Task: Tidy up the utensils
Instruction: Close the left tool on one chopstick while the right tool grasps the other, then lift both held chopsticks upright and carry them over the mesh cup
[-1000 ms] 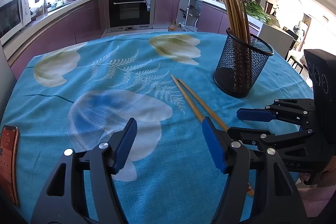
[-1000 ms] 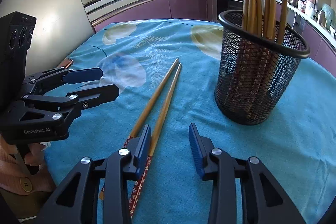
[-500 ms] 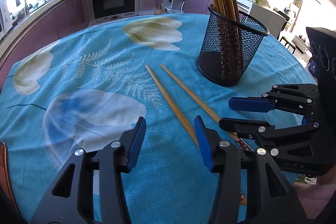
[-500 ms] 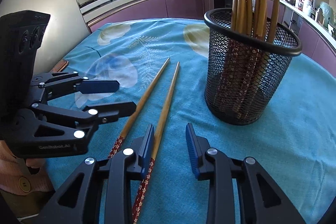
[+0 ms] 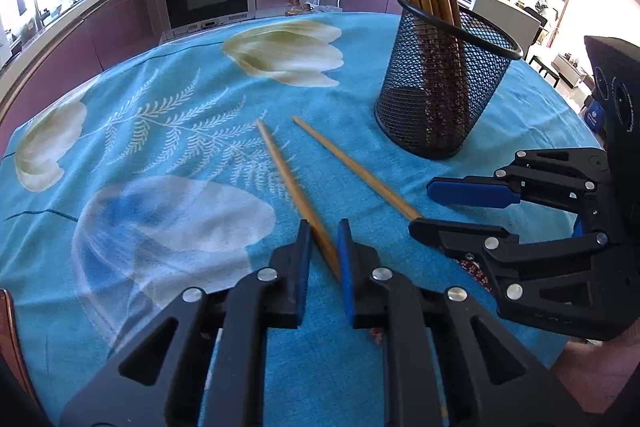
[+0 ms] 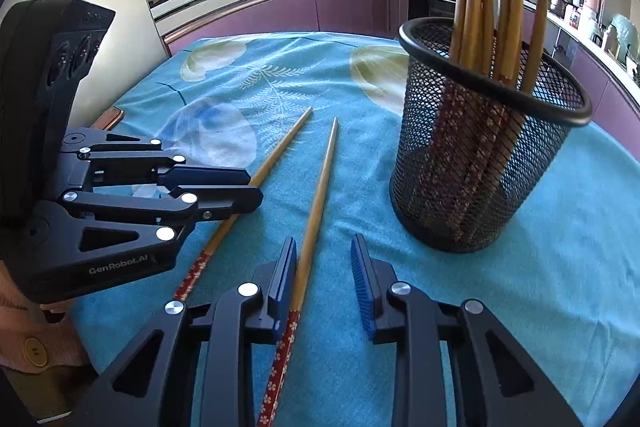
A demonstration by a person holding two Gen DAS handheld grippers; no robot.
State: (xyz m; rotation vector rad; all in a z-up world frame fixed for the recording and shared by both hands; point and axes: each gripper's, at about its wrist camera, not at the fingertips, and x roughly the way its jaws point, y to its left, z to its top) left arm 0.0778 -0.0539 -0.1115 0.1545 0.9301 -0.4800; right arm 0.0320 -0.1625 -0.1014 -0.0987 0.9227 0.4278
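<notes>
Covering the desk (image 5: 160, 307) was a teal cloth printed with pale flowers, and everything for the job sat on it. Towards the far right stood a black mesh cup (image 5: 440, 99), upright and already bristling with chopsticks, their patterned ends down and thin tips up.

The left hand-held gripper (image 5: 324, 227) was low over the cloth with its jaws closing. The left chopstick (image 5: 288, 175) ran between the pads and lay against the right one, with a sliver of gap on the other side, so it looked almost pinched rather than firmly held. The right hand-held gripper (image 6: 323, 243) was closing too. The right chopstick (image 6: 320, 187) touched its left pad, and the other pad was clear of it.

Both loose chopsticks lay flat just beside each other, near the cup but apart from it. Their thin tips pointed away and their red flowered ends lay under the grippers.

They were probably very light and stiff, and smooth enough to roll on the cloth or swivel in a narrow pinch. A sensible hold seemed to be on the thicker part just above the red band, square across the pads. That grip would give the most wood to bite on and leave the patterned end free to go into the cup first.
</notes>
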